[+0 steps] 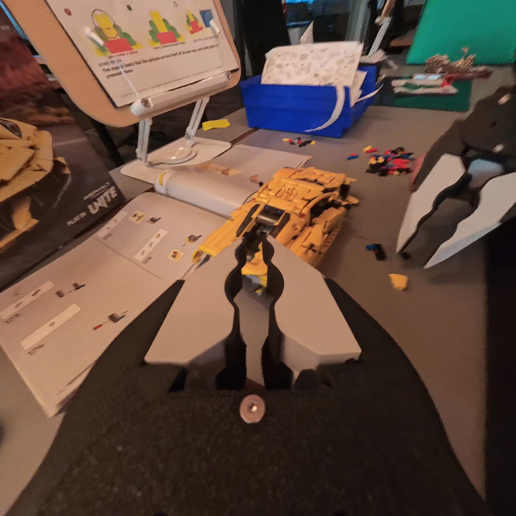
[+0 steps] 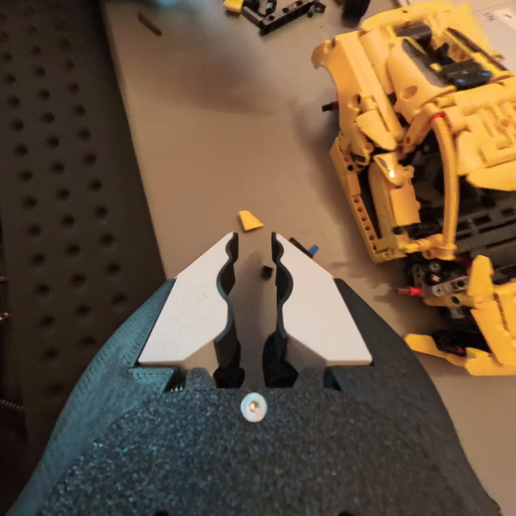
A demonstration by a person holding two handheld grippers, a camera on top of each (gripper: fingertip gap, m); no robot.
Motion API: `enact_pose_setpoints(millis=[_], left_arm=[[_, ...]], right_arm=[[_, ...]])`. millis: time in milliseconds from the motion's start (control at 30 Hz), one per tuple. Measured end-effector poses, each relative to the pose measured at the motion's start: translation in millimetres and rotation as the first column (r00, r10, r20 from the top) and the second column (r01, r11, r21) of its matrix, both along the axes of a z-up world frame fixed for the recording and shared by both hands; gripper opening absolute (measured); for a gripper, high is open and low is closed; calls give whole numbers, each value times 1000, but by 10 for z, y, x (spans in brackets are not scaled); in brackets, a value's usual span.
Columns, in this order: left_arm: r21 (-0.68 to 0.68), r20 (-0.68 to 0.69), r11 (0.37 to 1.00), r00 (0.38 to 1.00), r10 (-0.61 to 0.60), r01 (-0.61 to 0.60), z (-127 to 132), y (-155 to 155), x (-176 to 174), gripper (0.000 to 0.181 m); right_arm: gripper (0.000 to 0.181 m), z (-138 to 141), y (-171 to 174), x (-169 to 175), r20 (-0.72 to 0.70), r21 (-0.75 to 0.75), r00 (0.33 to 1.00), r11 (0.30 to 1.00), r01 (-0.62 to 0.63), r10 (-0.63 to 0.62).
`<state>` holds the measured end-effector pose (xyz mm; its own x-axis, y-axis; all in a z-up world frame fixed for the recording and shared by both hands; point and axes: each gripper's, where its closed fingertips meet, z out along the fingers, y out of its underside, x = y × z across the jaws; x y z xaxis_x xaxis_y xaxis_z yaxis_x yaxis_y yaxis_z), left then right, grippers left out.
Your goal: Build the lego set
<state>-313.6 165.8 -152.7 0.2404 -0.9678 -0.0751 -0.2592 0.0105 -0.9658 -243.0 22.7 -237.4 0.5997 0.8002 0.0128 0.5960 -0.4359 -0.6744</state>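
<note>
Grey tabletop (image 1: 349, 321) carries everything, and the yellow car model (image 1: 296, 212) is the landmark. Far to its left stands one dark set box (image 1: 50, 195); nearer on that side lies one open instruction booklet (image 1: 92, 279), and behind the booklet one stand (image 1: 134, 55) props up a printed sheet. Behind the model sits one blue bin (image 1: 296, 109) stuffed with papers.

At the model's near end, the left gripper (image 1: 255, 241) has its tips nearly together around something dark on the model; whether it truly clamps is not clear. Right of the model lie one loose pile of small parts (image 1: 391, 162), one yellow wedge piece (image 2: 250, 220), a blue-tipped pin (image 2: 311, 249) and one tiny black piece (image 2: 266, 271). The right gripper (image 2: 254, 237) hangs over these with a clear gap between its fingers, gripping nothing, the black piece showing in that gap.

By my reading the build is well along: bodywork largely assembled, yet gaps expose the dark frame and loose parts remain unfitted.
</note>
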Motion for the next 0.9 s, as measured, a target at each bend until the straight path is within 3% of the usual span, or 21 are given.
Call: enact_pose_setpoints(millis=[133, 467, 567, 633, 700, 733, 800, 867, 900], left_arm=[[-63, 27, 994, 995, -91, 93, 18, -243, 83, 10], [-52, -50, 976, 975, -216, 213, -156, -554, 172, 9], [-56, -65, 963, 962, -266, 262, -194, -656, 179, 10], [-48, -71, 949, 947, -314, 311, -208, -763, 180, 9], [-41, -70, 929, 926, -371, 369, -206, -897, 181, 10], [-40, -64, 919, 917, -395, 393, -196, -957, 183, 10], [-50, -20, 903, 903, -429, 427, -128, -1045, 189, 13], [-84, 77, 879, 883, -464, 469, 21, -1126, 178, 15], [-99, 122, 865, 868, -481, 492, 93, -1162, 162, 16]], right_arm=[[24, -177, -82, -88, 66, -43, 998, 999, -10, 13], [13, -195, 125, -150, 85, 35, 996, 999, -39, 36], [11, -163, 113, -174, -2, -49, 1000, 999, -19, 19], [10, -26, 159, -224, -162, -120, 986, 993, 19, -39], [10, 253, 214, -321, -403, -227, 908, 974, 18, -111], [10, 443, 242, -380, -543, -296, 824, 955, -9, -161], [9, 807, 288, -469, -758, -425, 589, 897, -120, -280], [9, 1021, 315, -530, -826, -519, 385, 822, -234, -412], [9, 1062, 315, -571, -827, -545, 327, 794, -268, -457]])
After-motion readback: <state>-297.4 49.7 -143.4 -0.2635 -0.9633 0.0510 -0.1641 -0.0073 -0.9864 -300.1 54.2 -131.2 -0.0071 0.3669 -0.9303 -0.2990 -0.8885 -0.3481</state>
